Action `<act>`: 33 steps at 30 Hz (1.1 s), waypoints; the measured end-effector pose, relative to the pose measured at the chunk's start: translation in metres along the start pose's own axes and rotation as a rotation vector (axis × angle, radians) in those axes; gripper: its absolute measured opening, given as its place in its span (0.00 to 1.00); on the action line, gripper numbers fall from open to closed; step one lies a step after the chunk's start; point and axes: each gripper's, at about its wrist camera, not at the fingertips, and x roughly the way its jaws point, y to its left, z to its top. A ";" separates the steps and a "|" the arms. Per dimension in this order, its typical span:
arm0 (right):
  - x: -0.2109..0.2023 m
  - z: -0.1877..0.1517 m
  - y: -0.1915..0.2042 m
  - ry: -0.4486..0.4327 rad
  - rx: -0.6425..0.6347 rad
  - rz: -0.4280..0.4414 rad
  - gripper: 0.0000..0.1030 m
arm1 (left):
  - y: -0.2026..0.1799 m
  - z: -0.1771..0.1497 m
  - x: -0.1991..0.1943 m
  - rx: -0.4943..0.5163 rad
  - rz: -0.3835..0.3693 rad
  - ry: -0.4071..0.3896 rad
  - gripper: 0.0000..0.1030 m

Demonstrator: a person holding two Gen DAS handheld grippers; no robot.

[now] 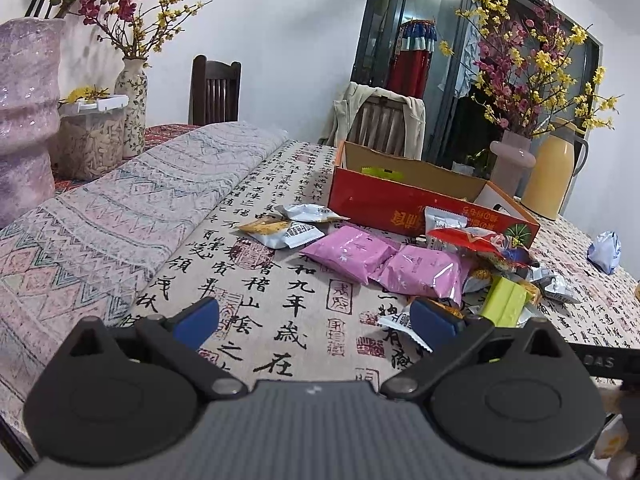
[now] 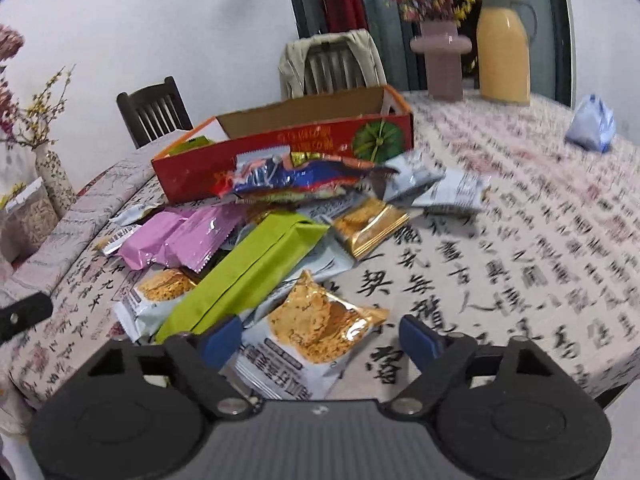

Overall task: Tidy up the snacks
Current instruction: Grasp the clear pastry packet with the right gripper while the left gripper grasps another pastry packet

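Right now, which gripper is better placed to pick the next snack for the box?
Right. The right gripper has a gold-and-white snack packet between its open fingers; the left gripper is over bare tablecloth.

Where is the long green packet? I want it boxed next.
In the right wrist view, the green packet lies left of centre in the pile, beside the pink packets, before the red box.
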 end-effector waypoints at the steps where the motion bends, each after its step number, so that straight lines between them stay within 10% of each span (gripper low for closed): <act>1: 0.003 0.001 0.001 -0.006 -0.006 -0.002 0.75 | 0.001 0.000 0.000 -0.004 0.003 -0.001 1.00; 12: 0.000 -0.005 -0.008 -0.053 -0.110 0.045 0.35 | -0.010 -0.002 0.014 0.029 -0.010 0.036 1.00; 27: -0.014 -0.001 -0.037 -0.153 -0.101 0.126 0.17 | -0.061 0.004 0.063 0.168 -0.096 0.140 1.00; 33: -0.011 0.000 -0.045 -0.161 -0.091 0.140 0.17 | -0.072 0.004 0.083 0.206 -0.125 0.194 0.77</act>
